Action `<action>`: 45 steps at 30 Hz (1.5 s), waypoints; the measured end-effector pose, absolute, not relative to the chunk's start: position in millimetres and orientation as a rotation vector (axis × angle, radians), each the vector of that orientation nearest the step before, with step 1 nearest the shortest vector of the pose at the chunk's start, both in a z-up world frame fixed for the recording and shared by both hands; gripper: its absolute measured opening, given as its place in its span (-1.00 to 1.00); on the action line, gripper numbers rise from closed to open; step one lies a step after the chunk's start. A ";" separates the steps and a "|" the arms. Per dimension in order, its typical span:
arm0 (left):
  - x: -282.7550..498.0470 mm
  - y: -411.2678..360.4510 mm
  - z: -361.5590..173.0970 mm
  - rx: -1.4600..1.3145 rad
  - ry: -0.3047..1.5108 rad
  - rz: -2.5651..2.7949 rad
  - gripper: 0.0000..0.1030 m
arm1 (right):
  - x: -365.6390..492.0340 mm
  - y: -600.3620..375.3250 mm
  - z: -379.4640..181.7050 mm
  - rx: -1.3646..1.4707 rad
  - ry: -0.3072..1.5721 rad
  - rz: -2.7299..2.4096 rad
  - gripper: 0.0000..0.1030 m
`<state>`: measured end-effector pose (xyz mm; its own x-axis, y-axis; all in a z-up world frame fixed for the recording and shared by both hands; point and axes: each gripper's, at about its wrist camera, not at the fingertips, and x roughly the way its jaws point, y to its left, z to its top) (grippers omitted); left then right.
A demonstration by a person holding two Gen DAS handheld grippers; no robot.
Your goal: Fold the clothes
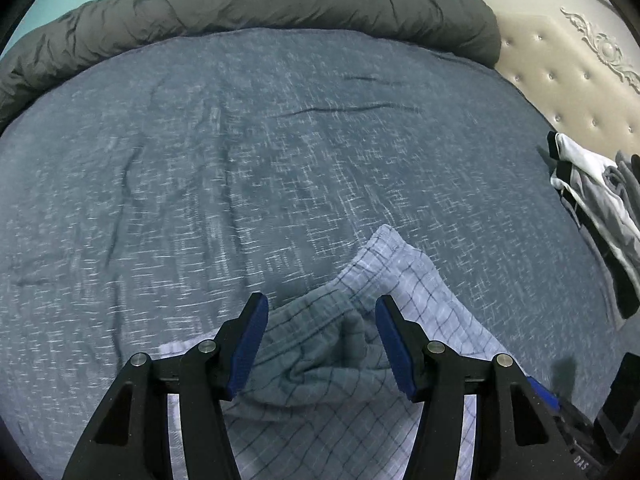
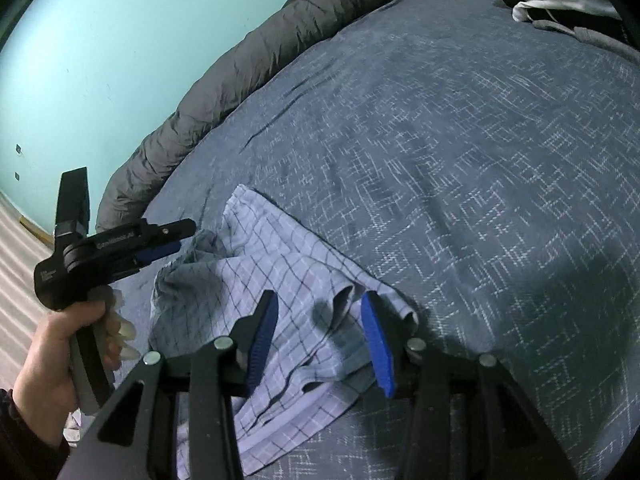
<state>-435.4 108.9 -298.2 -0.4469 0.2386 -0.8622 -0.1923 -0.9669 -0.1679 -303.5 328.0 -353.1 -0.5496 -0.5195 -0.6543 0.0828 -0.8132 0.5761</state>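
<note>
**Checked shorts on the bed, both hand-held grippers above them**

In front of you is the bed [image 1: 280, 140], covered with a blue-grey patterned sheet. Along its far edge lies a rolled dark grey duvet [image 1: 280, 4], and behind that is a turquoise wall [image 2: 100, 60]. At the head end you see a beige padded headboard [image 1: 568, 64], and near it a small pile of clothes [image 1: 592, 192] in white, black and grey.

The pale checked shorts [image 1: 404, 280] lie crumpled on the sheet at the near side, well apart from that pile.

Your left hand-held gripper [image 1: 320, 314] points down over a bunched fold of the shorts. Its jaws stand about half open and the blue pads [image 1: 250, 348] do not press the cloth. Your left hand [image 2: 60, 344] holds its handle.

Your right hand-held gripper [image 2: 320, 316] is over the right edge of the shorts, where the cloth stands up in a ridge between the jaws. The pads are apart and grip nothing.
</note>
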 end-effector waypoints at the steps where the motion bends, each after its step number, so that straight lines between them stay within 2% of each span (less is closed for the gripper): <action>1: -436.5 110.6 -299.8 -1.487 -0.058 2.473 0.16 | -303.9 326.9 -352.7 1.245 -0.693 -2.395 -0.17; 7: -437.9 114.8 -306.4 -1.489 -0.033 2.467 0.16 | -308.2 322.4 -353.9 1.251 -0.671 -2.398 -0.36; 9: -437.8 114.1 -307.7 -1.488 -0.028 2.469 0.16 | -309.3 321.7 -352.9 1.250 -0.654 -2.408 -0.63; 12: -439.5 113.5 -310.3 -1.486 -0.025 2.470 0.16 | -311.8 321.8 -354.0 1.257 -0.641 -2.410 -0.81; 15: -441.6 113.9 -313.4 -1.486 -0.025 2.467 0.05 | -314.8 322.1 -358.5 1.277 -0.642 -2.405 -0.93; 18: -443.5 116.2 -316.6 -1.486 -0.004 2.457 -0.29 | -314.2 321.0 -356.0 1.262 -0.634 -2.412 -0.95; 20: -444.2 117.8 -318.2 -1.480 0.001 2.451 -0.36 | -313.4 321.1 -353.9 1.249 -0.633 -2.417 -0.95; 22: -444.0 119.0 -318.0 -1.468 0.003 2.452 -0.59 | -312.6 321.5 -353.4 1.241 -0.637 -2.416 -0.96; 24: -442.7 118.8 -313.5 -1.448 0.004 2.465 -0.66 | -311.4 321.9 -352.2 1.233 -0.636 -2.417 -0.97; 40: -437.4 118.9 -260.2 -1.299 -0.060 2.547 -0.76 | -293.9 350.6 -332.7 1.127 -0.694 -2.440 -0.99; 44: -430.1 122.2 -256.7 -1.293 -0.025 2.553 -0.76 | -299.7 351.5 -339.1 1.164 -0.724 -2.398 -0.91; 45: -430.9 121.5 -257.7 -1.297 -0.023 2.553 -0.76 | -300.5 347.3 -339.8 1.179 -0.713 -2.399 -0.83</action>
